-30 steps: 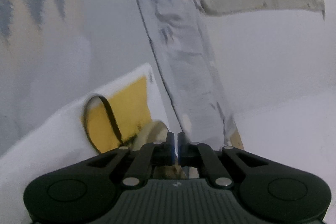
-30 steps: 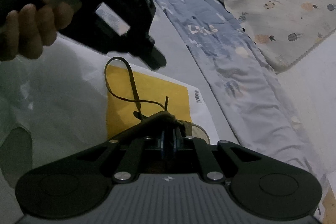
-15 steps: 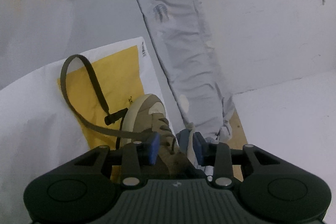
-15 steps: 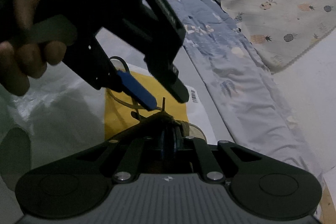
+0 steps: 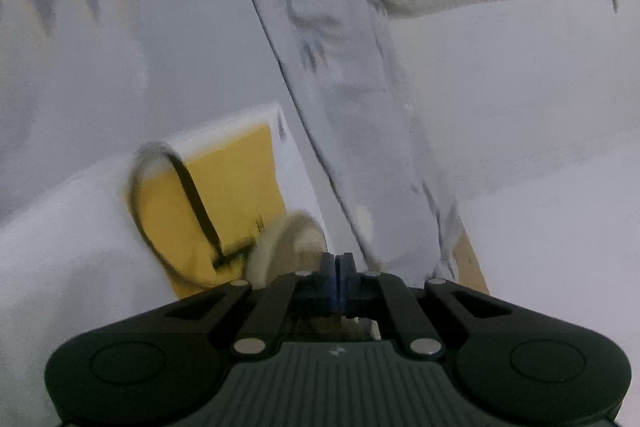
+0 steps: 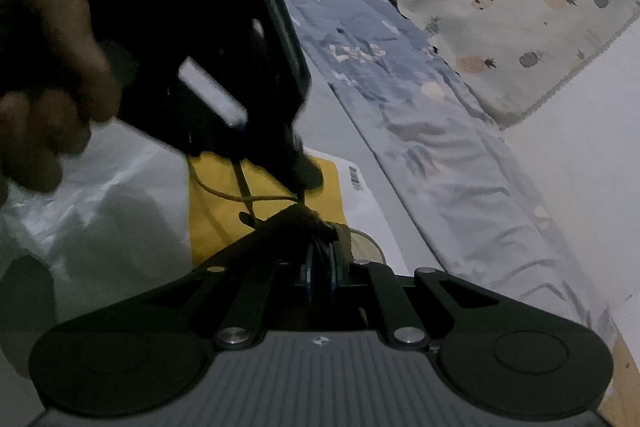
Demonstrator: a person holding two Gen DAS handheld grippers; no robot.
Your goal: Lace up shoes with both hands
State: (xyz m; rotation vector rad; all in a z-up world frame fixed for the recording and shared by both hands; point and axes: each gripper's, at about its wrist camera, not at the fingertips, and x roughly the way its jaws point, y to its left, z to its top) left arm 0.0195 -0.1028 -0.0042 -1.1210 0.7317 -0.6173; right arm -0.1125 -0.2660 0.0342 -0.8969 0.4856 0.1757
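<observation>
A blue printed cloth (image 6: 432, 131) runs beside a yellow mailer (image 5: 224, 195) on which the shoe (image 5: 286, 247) sits, its dark lace (image 5: 192, 195) looping across the yellow. The left gripper (image 5: 338, 267), held in a hand (image 6: 40, 67), has its pads pressed together; whether they pinch the lace is unclear. The right gripper (image 6: 320, 263) is clamped nearly closed on the shoe's upper.

Your left black two-finger gripper (image 5: 338, 269): blue pads pressed together, jaws closed, pointing slightly down.
Your right black two-finger gripper (image 6: 320, 267): jaws almost together, angled downward, near edge.
Your left hand (image 6: 44, 67): wrapped round the left gripper's handle, far left.
</observation>
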